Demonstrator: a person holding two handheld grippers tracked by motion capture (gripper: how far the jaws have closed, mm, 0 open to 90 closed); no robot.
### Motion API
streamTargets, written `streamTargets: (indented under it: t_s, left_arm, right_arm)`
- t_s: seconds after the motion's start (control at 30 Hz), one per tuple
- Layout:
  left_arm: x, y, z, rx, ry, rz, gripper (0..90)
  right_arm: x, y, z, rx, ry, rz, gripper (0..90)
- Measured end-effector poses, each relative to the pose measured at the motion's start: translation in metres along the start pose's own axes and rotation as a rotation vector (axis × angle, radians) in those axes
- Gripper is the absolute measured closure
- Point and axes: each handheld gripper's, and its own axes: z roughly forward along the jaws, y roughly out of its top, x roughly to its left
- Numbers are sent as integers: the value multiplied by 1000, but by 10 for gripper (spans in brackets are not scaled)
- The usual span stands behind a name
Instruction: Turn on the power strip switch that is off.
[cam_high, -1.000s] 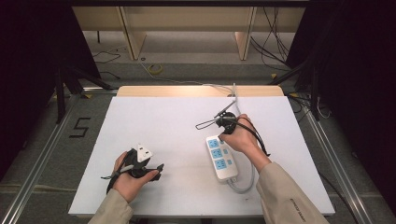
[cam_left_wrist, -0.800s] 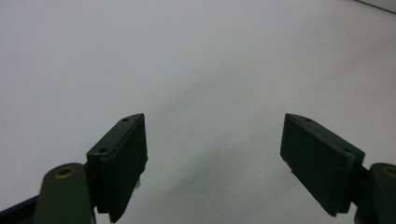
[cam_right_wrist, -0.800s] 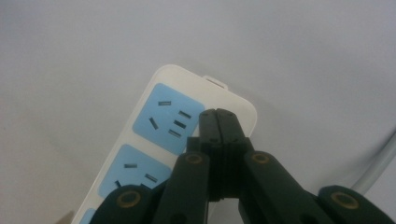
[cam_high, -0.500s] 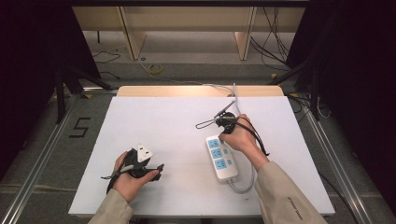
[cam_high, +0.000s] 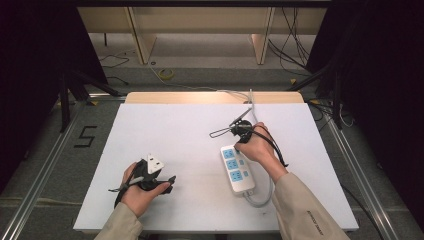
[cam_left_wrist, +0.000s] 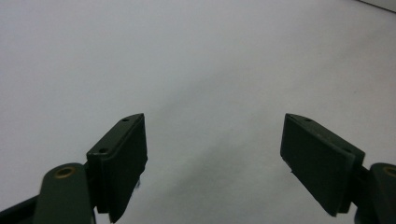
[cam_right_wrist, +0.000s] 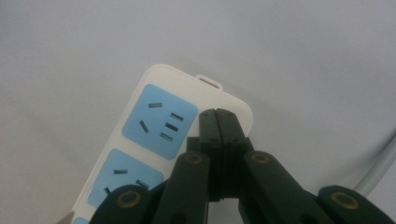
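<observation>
white table (cam_high: 165, 130) | grey floor (cam_high: 47, 150) | wooden shelving (cam_high: 200, 22) | dark curtains (cam_high: 35, 45)

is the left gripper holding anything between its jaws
No, in the left gripper view the left gripper is open wide, with just the bare white table between its jaws.

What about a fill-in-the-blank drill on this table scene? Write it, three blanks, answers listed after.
1. The white power strip with blue socket panels shows ____ blue panels in the high view.
2. In the right gripper view, the right gripper has its black jaws ____, above the strip.
3. In the left gripper view, the left gripper has its jaws wide ____ over the bare white table.

Missing words: three; shut; open
</observation>
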Motion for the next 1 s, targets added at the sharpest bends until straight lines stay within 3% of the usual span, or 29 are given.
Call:
streamTargets:
  t_s: [1.0]
  left_arm:
    - [-1, 1, -1, -5, 1, 3, 227]
  right_arm:
    - [4, 0, 3, 6, -10, 13, 900]
